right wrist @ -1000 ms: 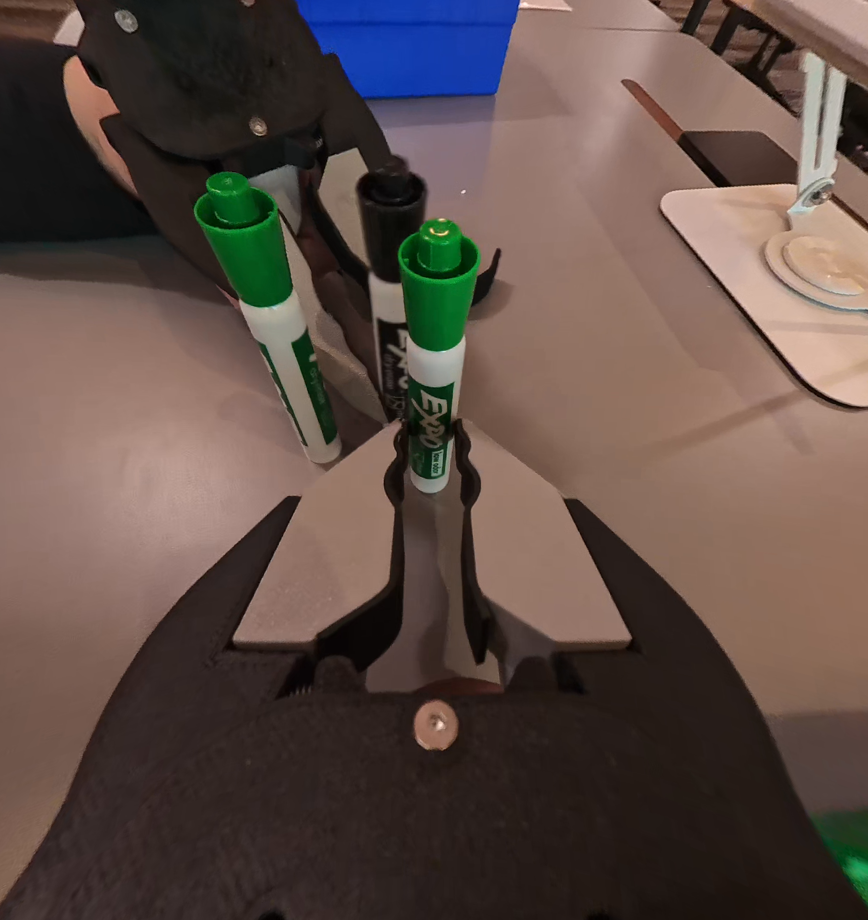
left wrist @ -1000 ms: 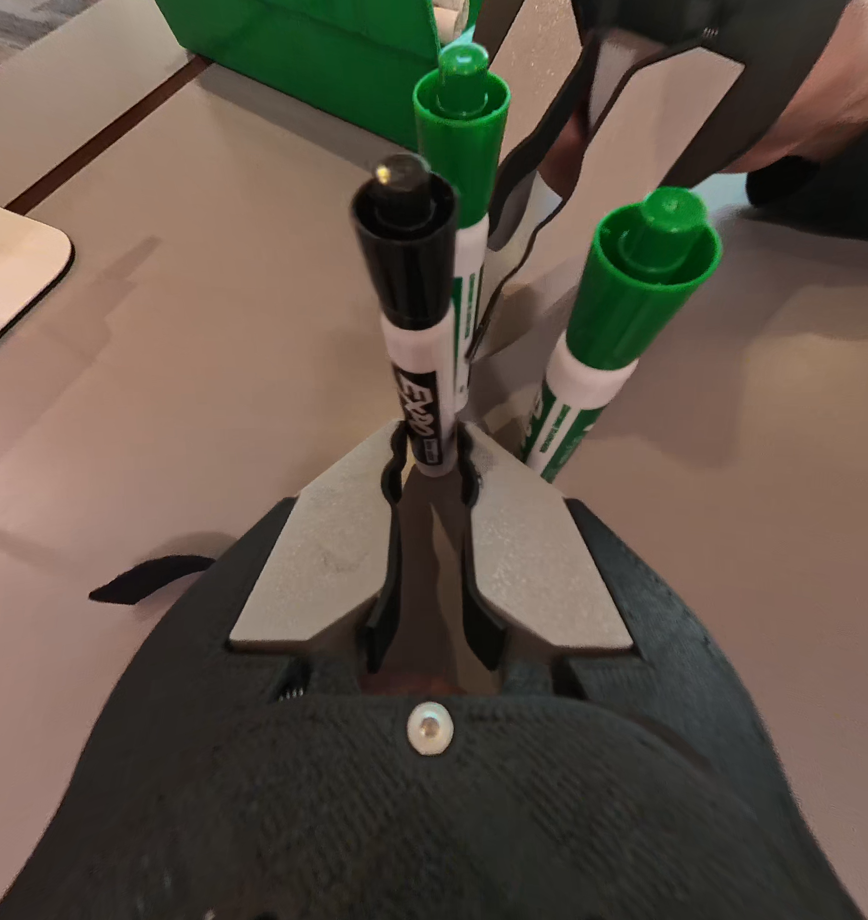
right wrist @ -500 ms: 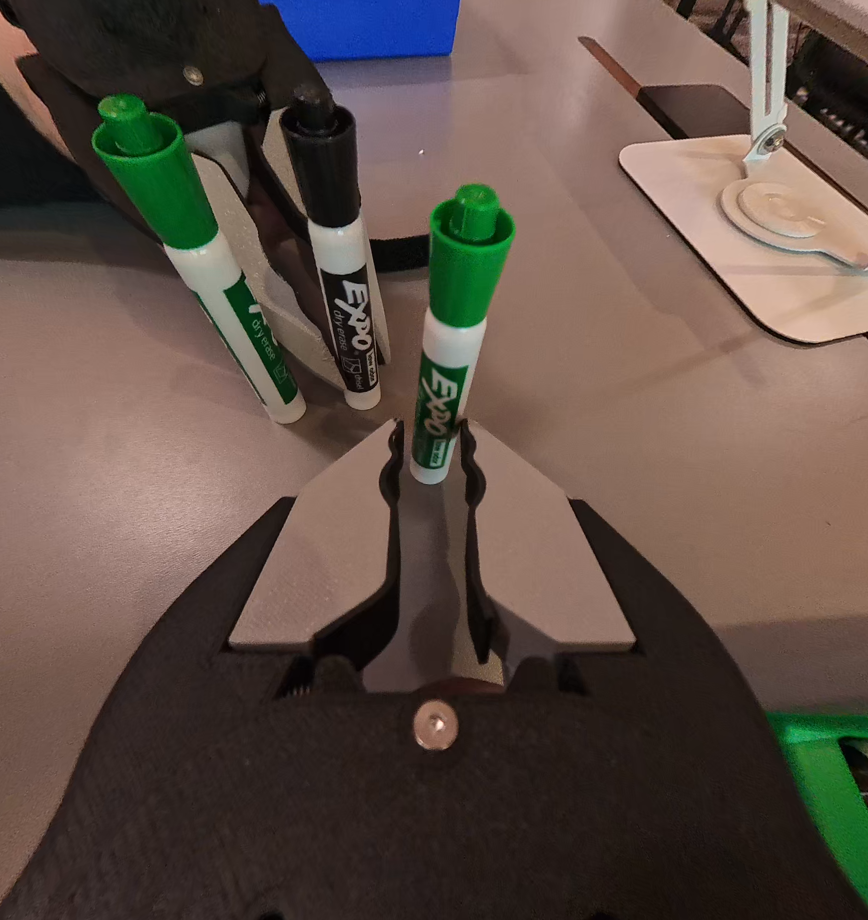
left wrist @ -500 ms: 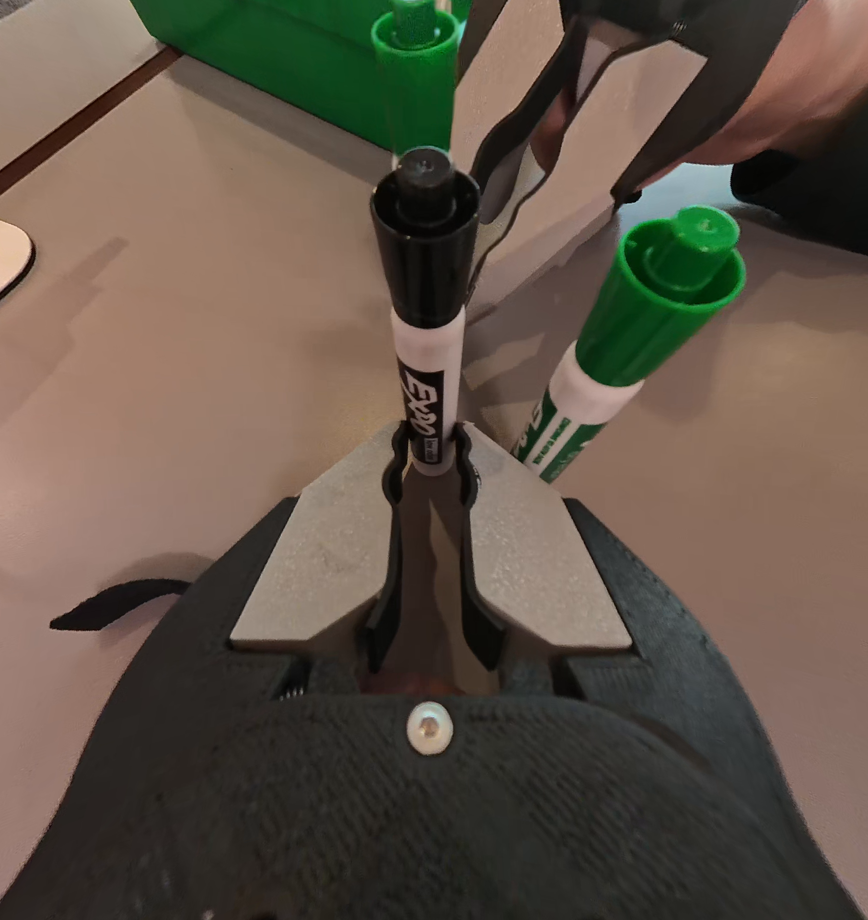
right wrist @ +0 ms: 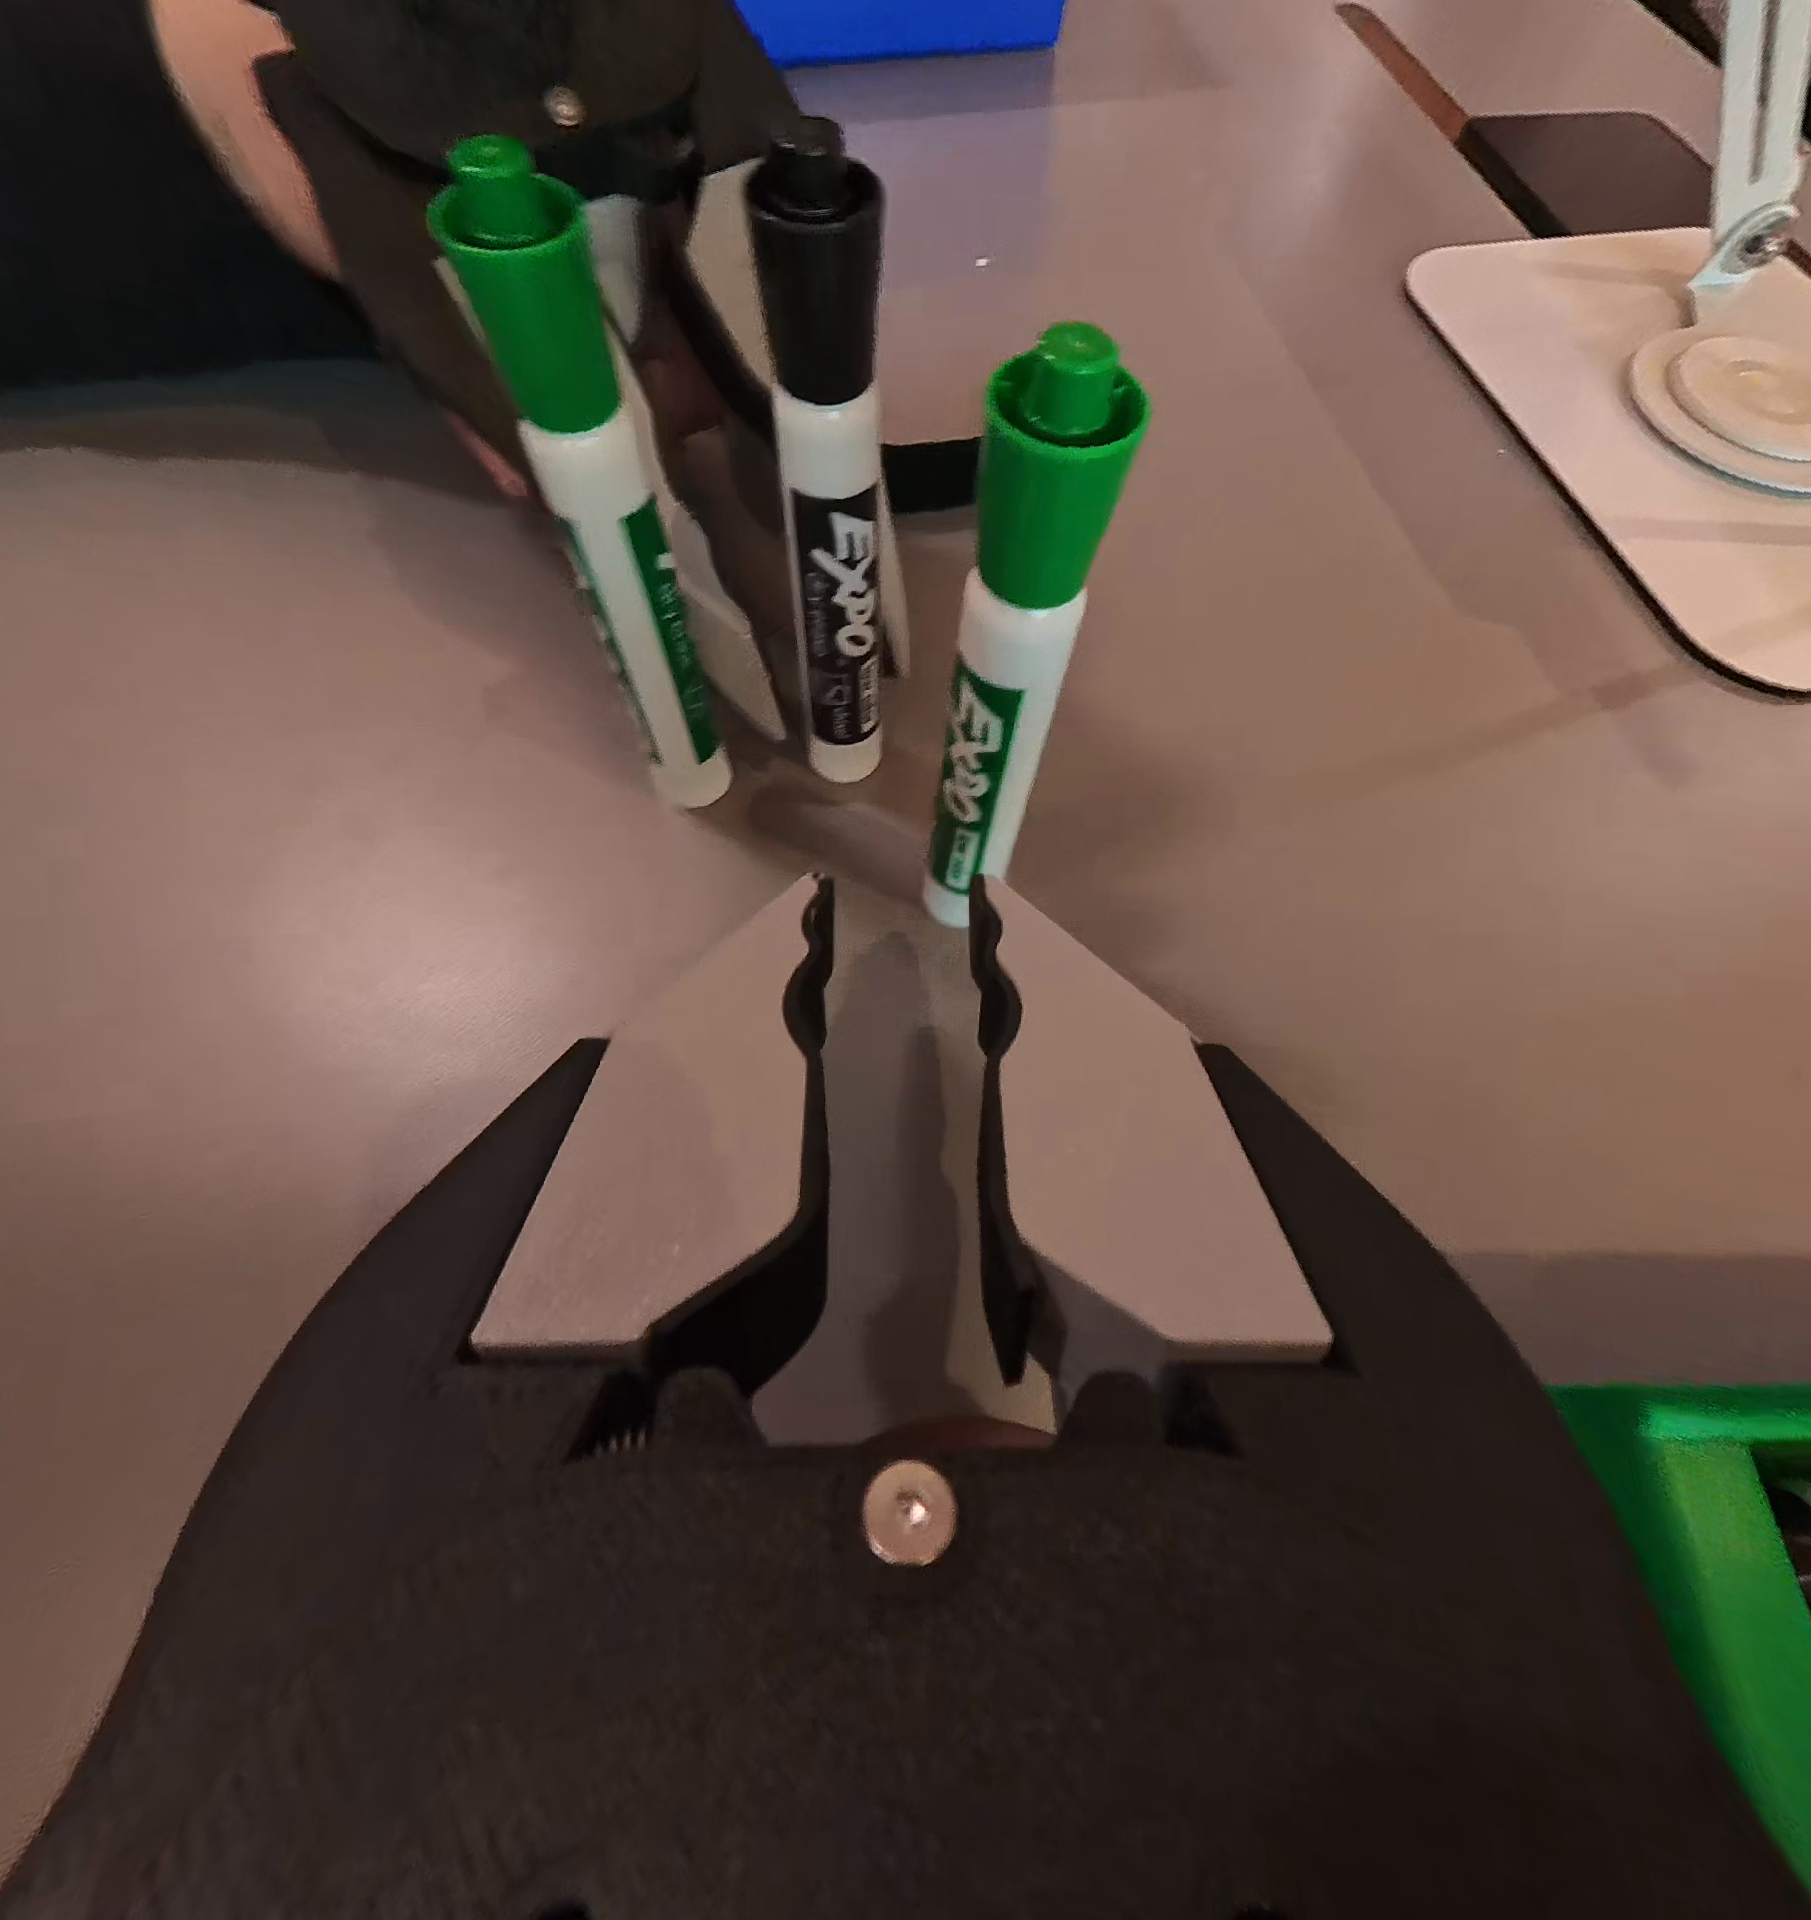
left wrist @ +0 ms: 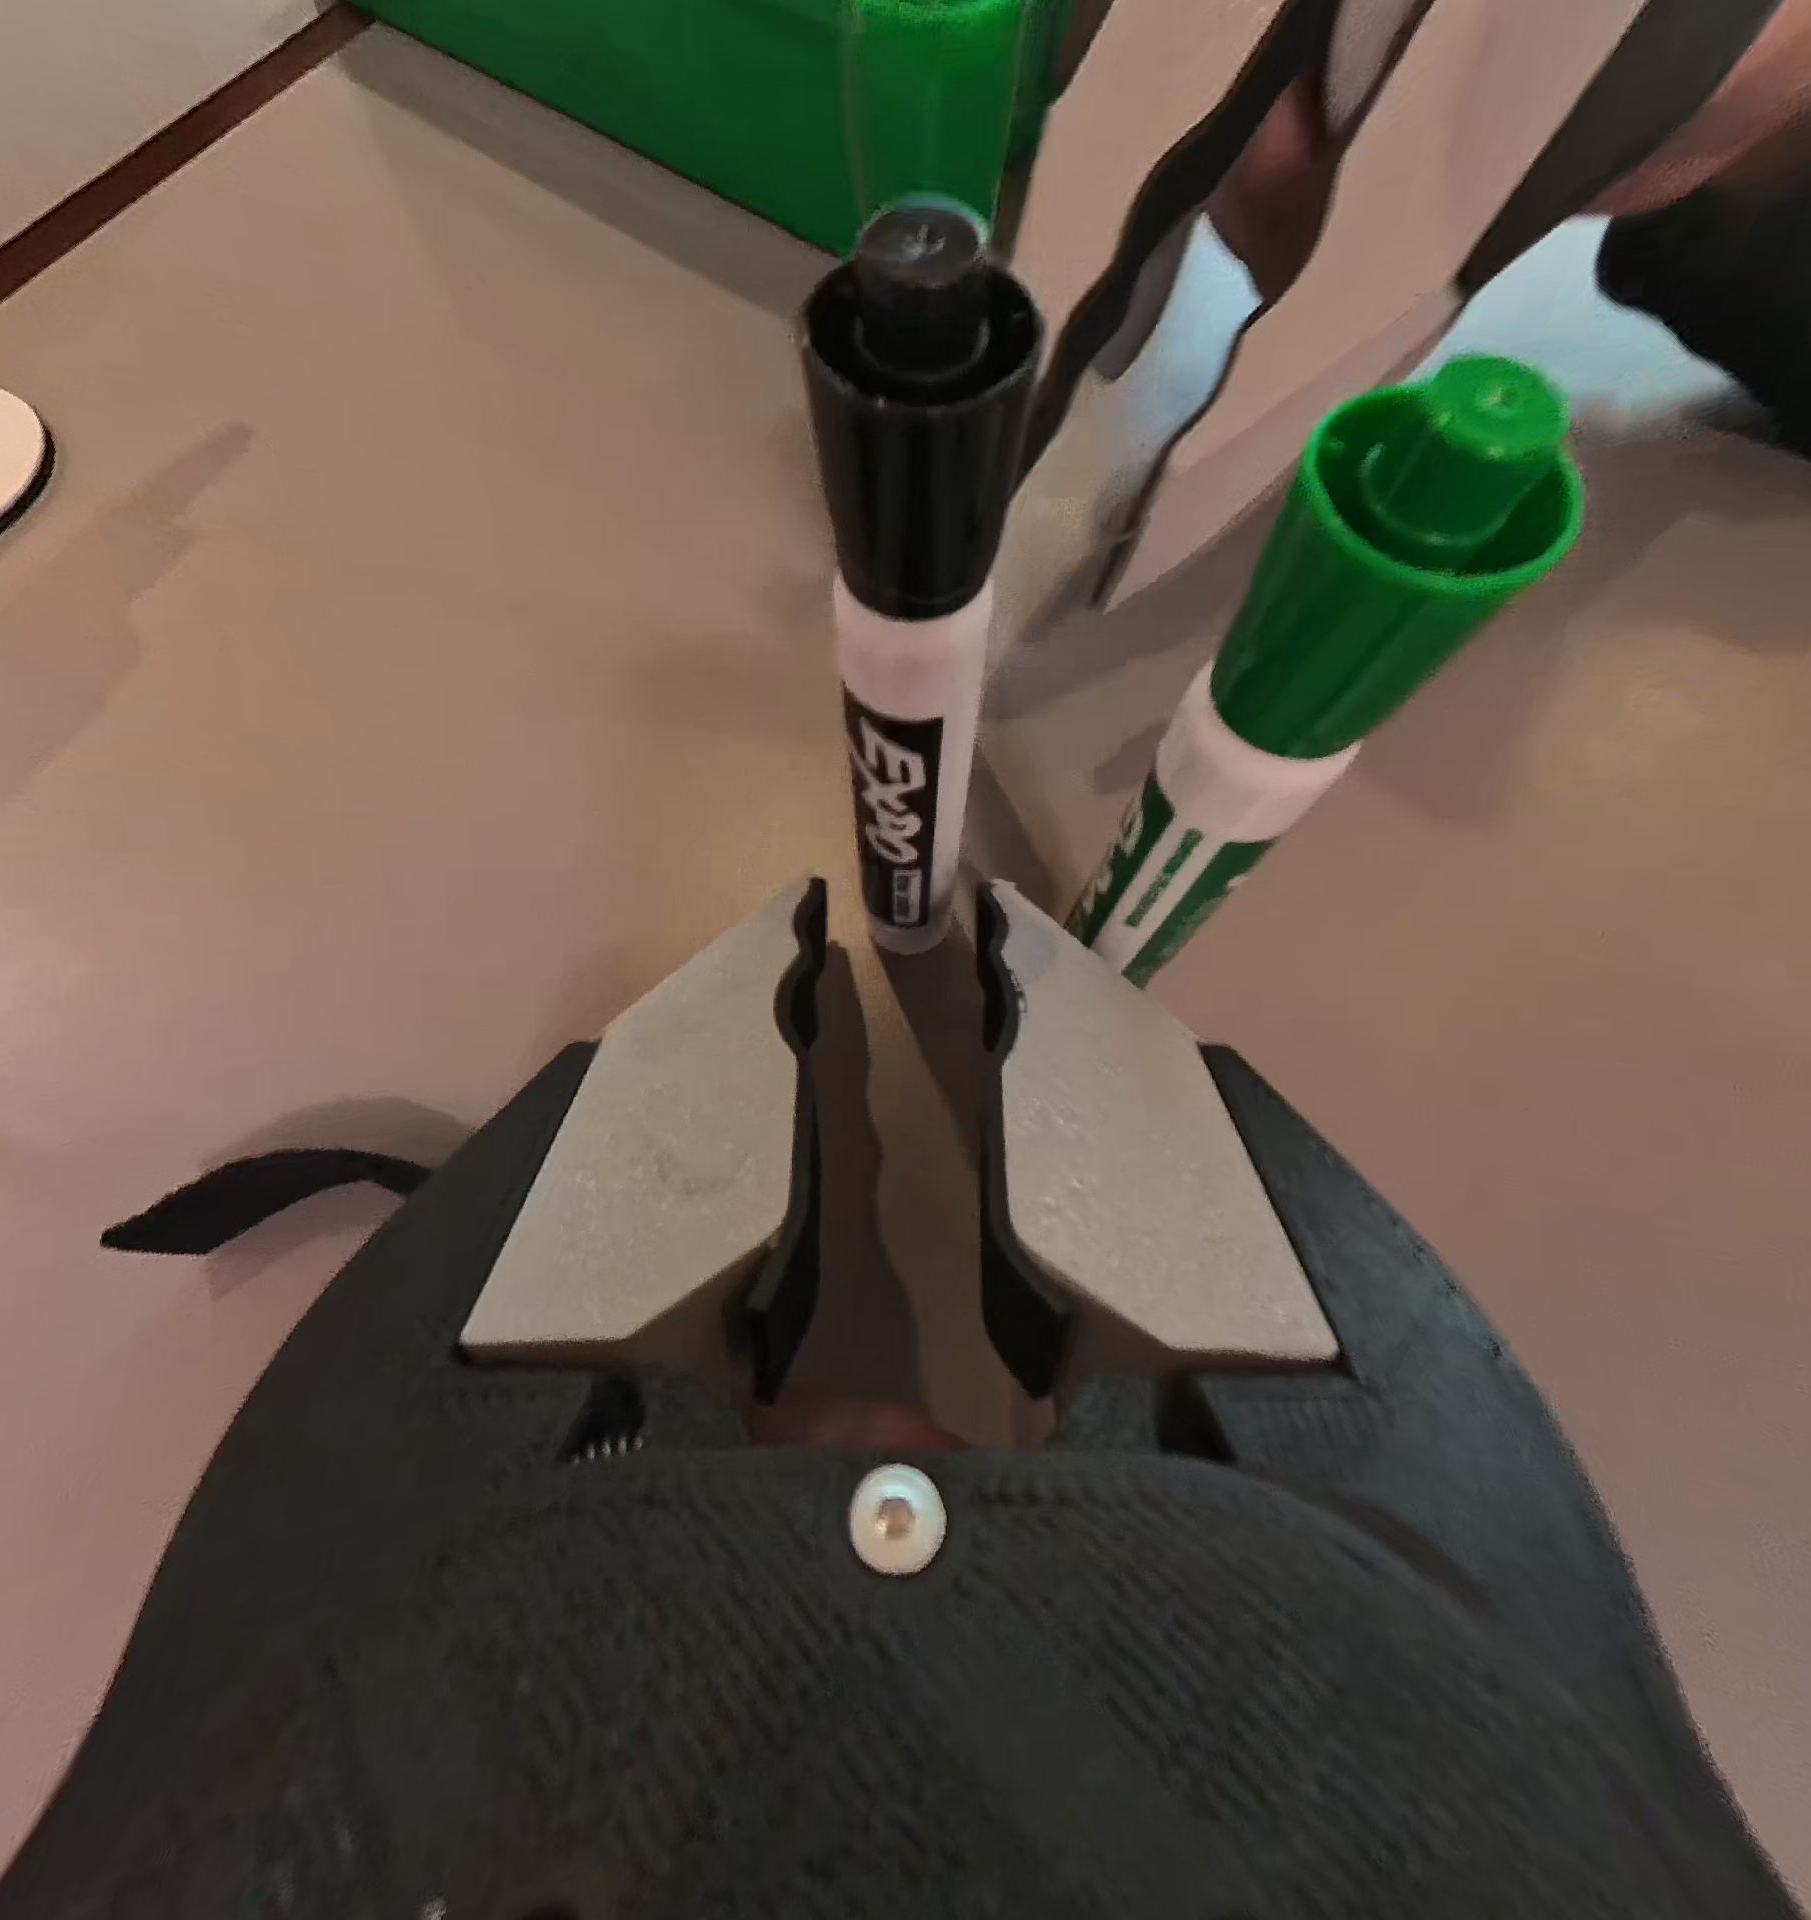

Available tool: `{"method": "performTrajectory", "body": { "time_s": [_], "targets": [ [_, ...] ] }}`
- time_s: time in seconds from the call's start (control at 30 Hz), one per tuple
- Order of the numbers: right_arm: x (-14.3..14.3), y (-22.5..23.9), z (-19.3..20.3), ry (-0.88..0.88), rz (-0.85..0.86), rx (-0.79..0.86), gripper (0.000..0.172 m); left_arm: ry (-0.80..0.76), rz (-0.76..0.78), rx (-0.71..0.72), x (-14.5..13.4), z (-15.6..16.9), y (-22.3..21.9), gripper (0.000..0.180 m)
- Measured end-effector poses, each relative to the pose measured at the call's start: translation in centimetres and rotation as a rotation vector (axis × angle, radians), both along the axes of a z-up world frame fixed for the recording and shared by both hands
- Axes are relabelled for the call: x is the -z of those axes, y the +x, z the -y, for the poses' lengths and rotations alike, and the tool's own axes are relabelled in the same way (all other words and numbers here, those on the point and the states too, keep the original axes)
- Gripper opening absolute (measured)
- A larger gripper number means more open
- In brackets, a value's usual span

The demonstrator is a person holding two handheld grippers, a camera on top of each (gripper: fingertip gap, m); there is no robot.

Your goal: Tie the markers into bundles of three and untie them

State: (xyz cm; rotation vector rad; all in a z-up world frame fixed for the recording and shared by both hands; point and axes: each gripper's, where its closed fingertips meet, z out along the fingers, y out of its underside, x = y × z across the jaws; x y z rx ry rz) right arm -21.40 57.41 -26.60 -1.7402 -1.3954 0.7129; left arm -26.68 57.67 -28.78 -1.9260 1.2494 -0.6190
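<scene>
The left tongs (left wrist: 896, 914) were spread, with bare table showing on either side of the black marker (left wrist: 911, 582) that stood upright between their tips; neither pad pressed on it. Just to the right of those tips a green marker (left wrist: 1327, 665) leaned away to the right, its base on the table (left wrist: 361, 727) close beside the right finger (left wrist: 1026, 956). Behind the left tongs, on their left, a black strap (left wrist: 236, 1210) lay flat on the table. Ahead of them sat a green bin (left wrist: 735, 104), and the right tongs faced them from the upper right.

The right tongs (right wrist: 901, 904) were spread too. A second green marker (right wrist: 1026, 623) stood on end, tilted a little to the right, its base against the tip of the right finger (right wrist: 984, 914) while the left finger (right wrist: 813, 914) stood clear of it, so nothing was pinched. Farther ahead and to the left, the first green marker (right wrist: 589, 499) and the black marker (right wrist: 828, 468) stood near each other in front of the left tongs (right wrist: 735, 665). A white stand (right wrist: 1659, 416) rested on the table ahead and to the right, a blue bin (right wrist: 901, 26) lay far ahead, and the corner of the green bin (right wrist: 1690, 1558) showed at the right tongs' right flank
</scene>
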Motion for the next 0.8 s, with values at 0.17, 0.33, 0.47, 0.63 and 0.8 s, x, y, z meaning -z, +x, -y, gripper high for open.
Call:
{"method": "performTrajectory", "body": {
  "time_s": [0.17, 0.33, 0.47, 0.63, 0.8],
  "targets": [
    [-0.9, 0.6, 4.0, -0.072, -0.037, -0.166, 0.016, -0.024, -0.022, 0.014, 0.4, 0.6, -1.9, 0.032],
    [0.4, -1.9, 5.2, -0.001, 0.022, -0.229, 0.004, -0.064, -0.029, 0.028, 0.8, 0.9, -3.1, 0.037],
    [0.9, -3.9, 5.6, 0.014, 0.042, -0.223, 0.008, -0.029, -0.043, 0.050, 0.7, 1.3, -3.0, 0.038],
    [1.8, -4.6, 5.9, 0.051, 0.088, -0.227, 0.009, -0.029, -0.059, 0.071, 1.0, 1.9, -2.7, 0.044],
    [2.3, -5.0, 5.7, 0.051, 0.100, -0.216, 0.011, -0.021, -0.068, 0.083, 1.0, 2.2, -2.3, 0.047]
  ]
}}
